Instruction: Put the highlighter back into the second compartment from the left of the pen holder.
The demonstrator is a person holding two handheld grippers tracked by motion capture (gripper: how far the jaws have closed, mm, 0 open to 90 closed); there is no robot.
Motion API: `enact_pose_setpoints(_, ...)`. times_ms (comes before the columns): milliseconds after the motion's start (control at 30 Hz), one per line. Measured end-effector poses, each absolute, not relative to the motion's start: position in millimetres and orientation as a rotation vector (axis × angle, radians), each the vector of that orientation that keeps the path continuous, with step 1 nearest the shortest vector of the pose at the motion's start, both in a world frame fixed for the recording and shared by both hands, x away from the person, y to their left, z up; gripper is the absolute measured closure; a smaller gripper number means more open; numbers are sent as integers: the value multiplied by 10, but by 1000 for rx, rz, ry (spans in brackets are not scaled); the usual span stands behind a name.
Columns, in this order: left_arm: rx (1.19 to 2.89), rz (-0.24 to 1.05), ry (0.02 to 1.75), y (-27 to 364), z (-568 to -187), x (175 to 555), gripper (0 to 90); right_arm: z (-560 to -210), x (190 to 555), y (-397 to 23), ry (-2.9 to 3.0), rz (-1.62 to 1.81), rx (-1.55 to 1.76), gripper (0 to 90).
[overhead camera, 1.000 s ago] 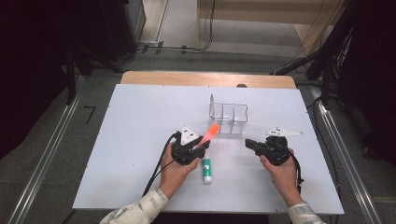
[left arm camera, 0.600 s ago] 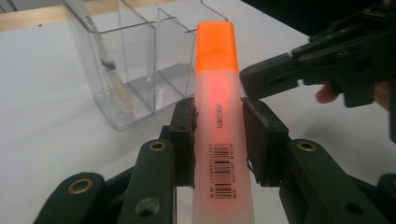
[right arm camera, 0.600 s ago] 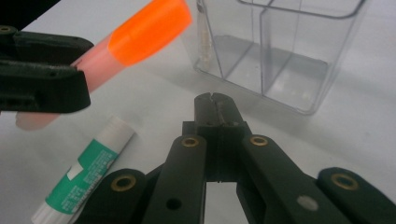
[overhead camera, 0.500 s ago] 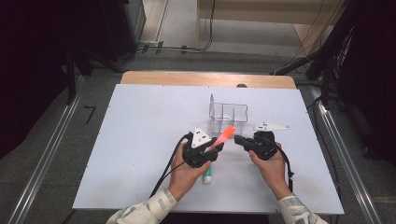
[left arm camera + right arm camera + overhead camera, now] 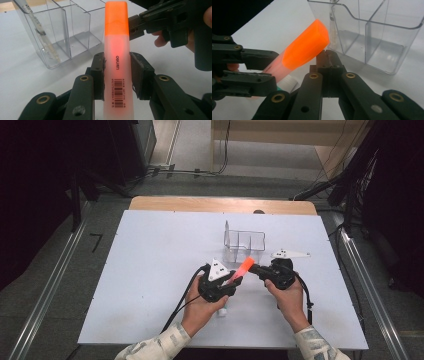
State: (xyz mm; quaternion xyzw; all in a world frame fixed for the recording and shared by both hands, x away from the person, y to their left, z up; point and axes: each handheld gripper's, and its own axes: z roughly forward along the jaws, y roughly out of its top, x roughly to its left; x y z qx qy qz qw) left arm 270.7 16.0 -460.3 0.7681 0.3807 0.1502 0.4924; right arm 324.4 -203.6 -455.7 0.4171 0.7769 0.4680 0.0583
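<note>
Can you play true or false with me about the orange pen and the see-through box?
1. The left tool is squeezing the orange highlighter. True.
2. The right tool is wide open. False: its jaws are shut together, with nothing between them.
3. The clear box is lying tipped over. False: it stands upright on the white table.
4. A thin pen is leaning inside the clear box. True.
5. The highlighter's cap is green. False: it is orange.

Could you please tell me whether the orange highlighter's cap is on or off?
On. The orange cap covers the end of the highlighter, which the left gripper clamps; no tip shows.
</note>
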Motion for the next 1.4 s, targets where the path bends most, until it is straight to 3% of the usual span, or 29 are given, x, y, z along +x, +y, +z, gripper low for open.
enact_pose_setpoints(733, 1867, 367, 919, 161, -4608, 2711, 665, -4458, 3140, -1947, 2353, 1442, 1152, 882)
enact_pose_setpoints(1167, 1797, 360, 982, 302, -4569, 2844, 665, -4580, 3073, -2567, 2250, 1207, 1268, 877)
enact_pose_setpoints(1300, 1788, 367, 994, 307, -4561, 2887, 665, -4626, 3038, -2726, 2216, 1170, 1306, 759)
enact_pose_setpoints(1400, 1779, 371, 997, 291, -4539, 2921, 665, -4636, 3025, -2803, 2164, 1153, 1340, 590)
